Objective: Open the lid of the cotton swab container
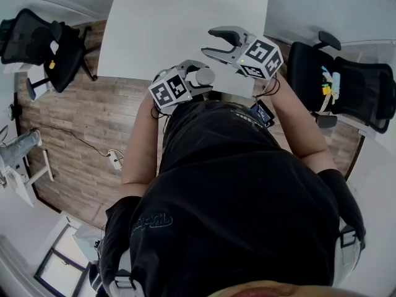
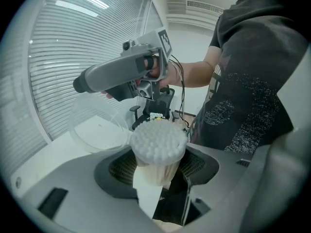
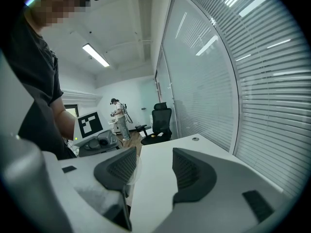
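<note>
The cotton swab container (image 2: 156,149) stands upright between the pads of my left gripper (image 2: 158,168), which is shut on its clear body. White swab heads fill its open top. Its clear lid (image 2: 95,125) hangs swung open to the left. In the head view the container (image 1: 203,76) shows as a small round top in the left gripper (image 1: 197,78), at the near edge of the white table (image 1: 167,23). My right gripper (image 3: 153,171) stands open with nothing between its pads. It (image 2: 80,84) hovers just above the lid's rim. A faint clear edge shows beside its left pad.
Black office chairs (image 1: 43,42) (image 1: 346,85) stand on the wooden floor at both sides of the table. Window blinds (image 3: 252,72) run along the table's far side. A person (image 3: 119,118) stands far off in the room.
</note>
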The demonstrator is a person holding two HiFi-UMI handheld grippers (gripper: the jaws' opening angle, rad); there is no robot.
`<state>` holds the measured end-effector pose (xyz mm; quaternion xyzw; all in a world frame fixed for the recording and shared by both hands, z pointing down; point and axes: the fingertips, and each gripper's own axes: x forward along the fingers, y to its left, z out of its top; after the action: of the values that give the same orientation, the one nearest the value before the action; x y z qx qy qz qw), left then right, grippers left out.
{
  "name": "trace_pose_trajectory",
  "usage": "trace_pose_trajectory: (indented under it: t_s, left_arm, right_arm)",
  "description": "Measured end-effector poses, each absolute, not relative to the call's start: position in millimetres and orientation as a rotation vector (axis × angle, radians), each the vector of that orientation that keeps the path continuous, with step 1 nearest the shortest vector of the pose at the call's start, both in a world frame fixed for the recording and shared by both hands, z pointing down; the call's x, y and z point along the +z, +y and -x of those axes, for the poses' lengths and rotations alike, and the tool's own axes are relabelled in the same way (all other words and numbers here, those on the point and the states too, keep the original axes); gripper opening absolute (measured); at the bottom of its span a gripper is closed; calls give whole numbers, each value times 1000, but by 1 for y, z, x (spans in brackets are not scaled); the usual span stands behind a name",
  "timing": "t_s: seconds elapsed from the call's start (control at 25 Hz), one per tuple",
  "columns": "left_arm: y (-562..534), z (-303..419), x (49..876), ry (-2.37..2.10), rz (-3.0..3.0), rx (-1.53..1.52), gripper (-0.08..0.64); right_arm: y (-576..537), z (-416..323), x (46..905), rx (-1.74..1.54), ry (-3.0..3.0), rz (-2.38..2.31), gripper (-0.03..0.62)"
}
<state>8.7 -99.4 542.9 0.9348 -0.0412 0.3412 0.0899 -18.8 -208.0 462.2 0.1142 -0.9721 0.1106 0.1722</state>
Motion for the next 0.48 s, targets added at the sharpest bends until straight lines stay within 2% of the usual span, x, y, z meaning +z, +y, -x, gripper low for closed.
trace_pose_trajectory:
  t_s: [0.48]
  left_arm:
    - [-104, -5, 542, -145, -2781, 1013, 261]
  right_arm:
    - [-208, 7, 469, 338, -2746, -354, 245]
